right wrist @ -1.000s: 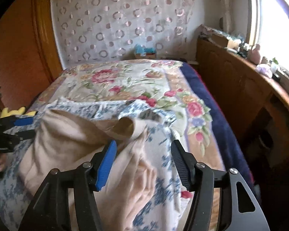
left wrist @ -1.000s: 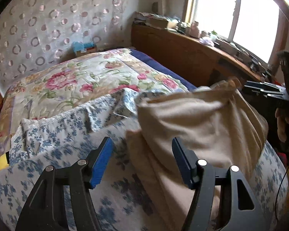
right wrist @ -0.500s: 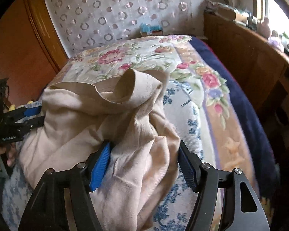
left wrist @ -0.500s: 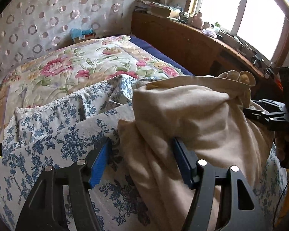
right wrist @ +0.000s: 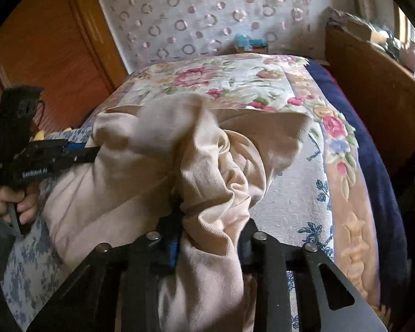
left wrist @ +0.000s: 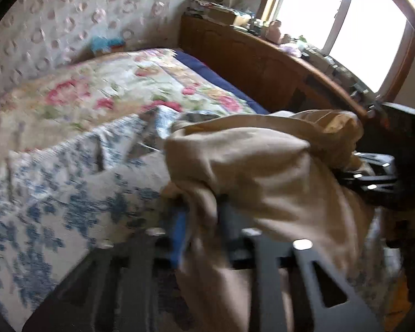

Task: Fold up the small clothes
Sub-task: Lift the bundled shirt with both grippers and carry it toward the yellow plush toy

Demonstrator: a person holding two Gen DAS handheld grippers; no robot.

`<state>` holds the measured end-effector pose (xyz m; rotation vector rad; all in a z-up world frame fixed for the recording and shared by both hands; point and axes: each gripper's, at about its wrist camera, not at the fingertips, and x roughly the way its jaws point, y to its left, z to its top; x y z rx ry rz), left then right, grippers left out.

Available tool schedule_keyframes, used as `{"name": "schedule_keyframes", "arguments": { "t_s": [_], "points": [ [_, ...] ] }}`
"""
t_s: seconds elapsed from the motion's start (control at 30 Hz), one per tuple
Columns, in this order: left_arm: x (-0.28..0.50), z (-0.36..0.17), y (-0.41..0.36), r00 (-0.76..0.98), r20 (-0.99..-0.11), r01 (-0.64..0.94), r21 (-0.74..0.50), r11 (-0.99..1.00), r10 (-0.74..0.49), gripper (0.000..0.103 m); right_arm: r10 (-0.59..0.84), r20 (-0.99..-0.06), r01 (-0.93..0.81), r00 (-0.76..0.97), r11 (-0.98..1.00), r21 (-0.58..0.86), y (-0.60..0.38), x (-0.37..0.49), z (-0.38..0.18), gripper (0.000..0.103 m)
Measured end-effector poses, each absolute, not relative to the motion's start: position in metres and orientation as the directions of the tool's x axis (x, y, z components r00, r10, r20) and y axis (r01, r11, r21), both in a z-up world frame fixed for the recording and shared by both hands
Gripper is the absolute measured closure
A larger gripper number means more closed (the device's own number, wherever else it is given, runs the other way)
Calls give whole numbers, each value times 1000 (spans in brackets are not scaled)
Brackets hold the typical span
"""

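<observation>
Floral quilt (right wrist: 235,80) and a blue-print sheet (left wrist: 69,193) cover the bed beside a wooden headboard ledge under a bright window (left wrist: 345,19). Left-wrist view is blurred. Both grippers clamp a beige garment (right wrist: 141,166) held bunched above the bed: the left gripper (left wrist: 200,221) and right gripper (right wrist: 207,238) each have fingers pinched narrow on cloth, which hides their tips. Its long axis runs crosswise between them.
</observation>
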<state>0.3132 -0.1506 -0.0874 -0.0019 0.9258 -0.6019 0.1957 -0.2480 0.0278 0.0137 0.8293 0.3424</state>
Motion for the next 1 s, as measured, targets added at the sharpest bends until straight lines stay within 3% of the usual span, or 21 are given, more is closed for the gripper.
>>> {"name": "schedule_keyframes", "arguments": {
  "t_s": [0.57, 1.0],
  "points": [
    [229, 8, -92, 665, -564, 469, -196, 861, -490, 89, 408, -560, -432, 721, 897, 97, -225, 159, 76, 81],
    [171, 14, 22, 797, -539, 245, -124, 962, -272, 89, 558, -572, -656, 601, 753, 47, -135, 225, 66, 81]
  ]
}}
